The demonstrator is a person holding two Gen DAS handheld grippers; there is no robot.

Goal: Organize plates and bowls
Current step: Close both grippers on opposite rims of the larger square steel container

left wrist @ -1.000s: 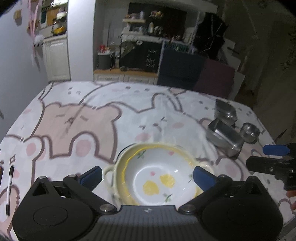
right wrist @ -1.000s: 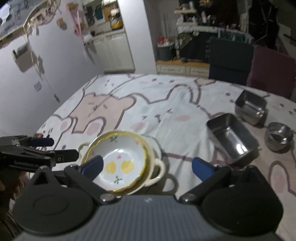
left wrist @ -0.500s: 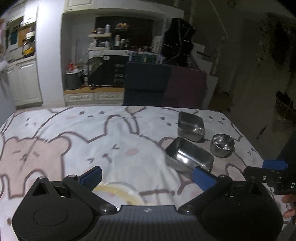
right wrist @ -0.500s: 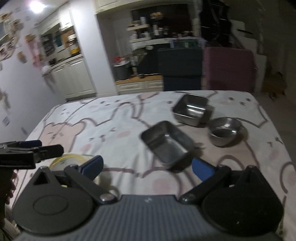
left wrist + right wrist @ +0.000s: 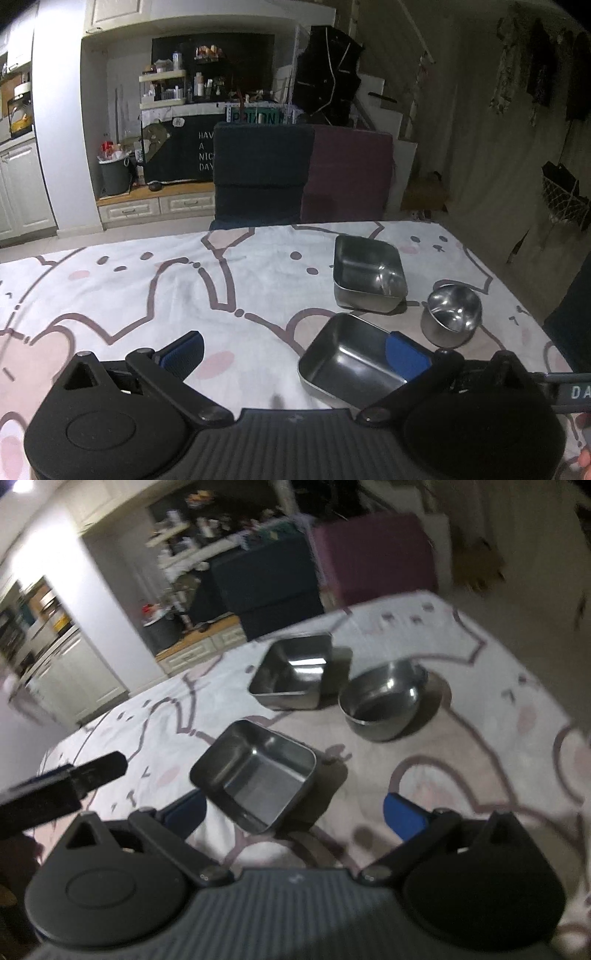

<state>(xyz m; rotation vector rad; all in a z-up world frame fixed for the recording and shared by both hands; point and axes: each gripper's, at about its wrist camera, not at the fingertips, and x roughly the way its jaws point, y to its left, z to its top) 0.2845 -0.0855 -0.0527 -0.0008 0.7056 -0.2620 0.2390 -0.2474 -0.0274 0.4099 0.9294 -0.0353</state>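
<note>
Three steel dishes sit on the bear-print tablecloth (image 5: 184, 288). A near rectangular tray (image 5: 347, 362) (image 5: 255, 771), a far square tray (image 5: 365, 275) (image 5: 295, 672) and a round bowl (image 5: 452, 314) (image 5: 384, 701). My left gripper (image 5: 295, 350) is open and empty, its right fingertip over the near tray's right end. My right gripper (image 5: 295, 812) is open and empty, just in front of the near tray. The left gripper's arm (image 5: 62, 786) shows at the left of the right wrist view. The yellow-rimmed ceramic bowls are out of view.
A dark blue chair (image 5: 262, 173) and a maroon chair (image 5: 347, 173) stand at the table's far edge. The table's right edge (image 5: 517, 295) runs close to the round bowl. Kitchen cabinets and shelves lie beyond.
Both grippers have swung right, away from the stacked yellow-rimmed bowls, which left view. The steel trays and bowl now sit close in front of both open grippers.
</note>
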